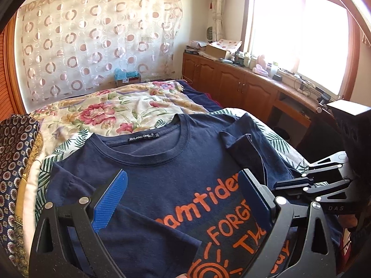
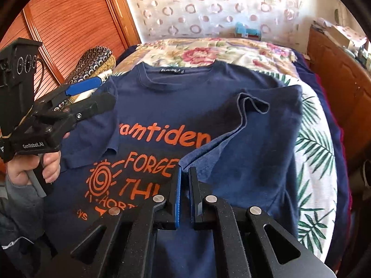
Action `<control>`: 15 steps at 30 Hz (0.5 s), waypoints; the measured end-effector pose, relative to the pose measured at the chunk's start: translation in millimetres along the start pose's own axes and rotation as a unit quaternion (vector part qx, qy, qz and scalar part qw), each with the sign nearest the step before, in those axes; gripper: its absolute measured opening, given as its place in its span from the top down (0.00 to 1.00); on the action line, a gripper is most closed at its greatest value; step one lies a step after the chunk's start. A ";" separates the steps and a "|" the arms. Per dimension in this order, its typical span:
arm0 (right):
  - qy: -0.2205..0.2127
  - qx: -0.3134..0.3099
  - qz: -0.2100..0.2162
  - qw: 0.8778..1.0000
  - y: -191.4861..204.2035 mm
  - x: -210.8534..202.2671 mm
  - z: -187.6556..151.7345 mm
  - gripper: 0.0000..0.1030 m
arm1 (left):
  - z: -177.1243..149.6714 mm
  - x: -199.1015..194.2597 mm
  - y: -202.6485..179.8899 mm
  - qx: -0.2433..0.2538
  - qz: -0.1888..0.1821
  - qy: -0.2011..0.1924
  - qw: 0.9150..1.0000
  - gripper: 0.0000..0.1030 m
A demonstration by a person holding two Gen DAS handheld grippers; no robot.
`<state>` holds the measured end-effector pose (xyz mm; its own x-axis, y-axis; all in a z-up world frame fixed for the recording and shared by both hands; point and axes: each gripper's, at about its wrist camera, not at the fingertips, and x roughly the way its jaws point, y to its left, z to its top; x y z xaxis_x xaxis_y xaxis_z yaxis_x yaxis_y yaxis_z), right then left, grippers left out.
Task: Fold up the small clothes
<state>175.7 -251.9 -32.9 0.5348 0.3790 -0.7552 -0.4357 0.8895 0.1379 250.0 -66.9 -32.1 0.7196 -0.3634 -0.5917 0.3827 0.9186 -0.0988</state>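
At the left of the right-wrist frame a person's hand (image 2: 34,169) holds the left hand-held gripper (image 2: 97,95), jaws spread wide and empty above the sleeve of a navy T-shirt (image 2: 162,106) lying face-up on the bed (image 2: 313,157) across the frame's centre. Lower centre, the right hand-held gripper (image 2: 184,173) is pinched almost closed on the shirt's folded-over side edge. With so little cloth caught, the fold could slip free or drag crooked.

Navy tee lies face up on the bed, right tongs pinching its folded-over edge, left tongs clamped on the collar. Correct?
Not quite: the left tongs are open and hold nothing, clear of the collar, as the left wrist view shows. The right tongs do pinch the navy tee.
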 end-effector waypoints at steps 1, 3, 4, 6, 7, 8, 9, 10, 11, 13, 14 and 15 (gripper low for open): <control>-0.001 -0.003 0.001 1.000 0.5 1.9 3.8 0.87 | -0.1 0.0 0.8 -0.001 0.002 0.000 1.000 0.06; -0.011 -0.008 -0.001 1.000 -0.5 0.7 10.3 0.81 | -0.2 0.5 2.5 -0.004 0.003 -0.001 1.000 0.06; -0.018 -0.008 -0.002 1.000 -2.7 -1.9 14.9 0.78 | 0.0 0.4 3.8 -0.006 0.004 -0.001 1.000 0.06; -0.031 -0.005 -0.012 0.999 -10.2 -5.5 24.2 0.71 | -0.1 0.8 5.6 -0.008 0.004 -0.001 1.000 0.06; -0.035 -0.001 -0.022 0.999 -15.7 -5.6 29.1 0.64 | -0.6 0.3 5.0 -0.008 0.005 -0.001 1.000 0.06; -0.039 0.004 -0.033 0.999 -22.3 -4.2 34.2 0.60 | -0.6 0.2 4.8 -0.008 0.005 -0.002 1.000 0.06; -0.040 0.010 -0.043 0.998 -30.4 -0.9 39.6 0.57 | -1.5 -0.8 4.7 -0.008 0.006 -0.003 1.000 0.06; -0.041 0.017 -0.052 0.998 -37.7 3.4 44.0 0.57 | -1.7 -1.4 4.9 -0.008 0.006 -0.003 1.000 0.06; -0.039 0.028 -0.058 0.997 -47.4 10.0 48.6 0.57 | -1.6 -1.5 5.2 -0.008 0.006 -0.004 1.000 0.06; -0.029 0.047 -0.061 0.997 -60.6 26.8 55.2 0.57 | -1.7 -1.4 6.3 -0.010 0.008 -0.004 1.000 0.06; -0.025 0.051 -0.065 0.996 -65.4 35.1 57.3 0.57 | -1.7 -1.0 6.8 -0.011 0.008 -0.004 1.000 0.06; -0.019 0.057 -0.066 0.996 -69.9 44.6 59.6 0.57 | -1.8 -0.8 7.4 -0.011 0.008 -0.003 1.000 0.06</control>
<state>273.2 -282.0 -37.9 0.6095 0.2652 -0.7472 -0.2766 0.9543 0.1131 251.2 -59.6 -33.8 0.7296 -0.3491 -0.5880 0.3574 0.9278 -0.1073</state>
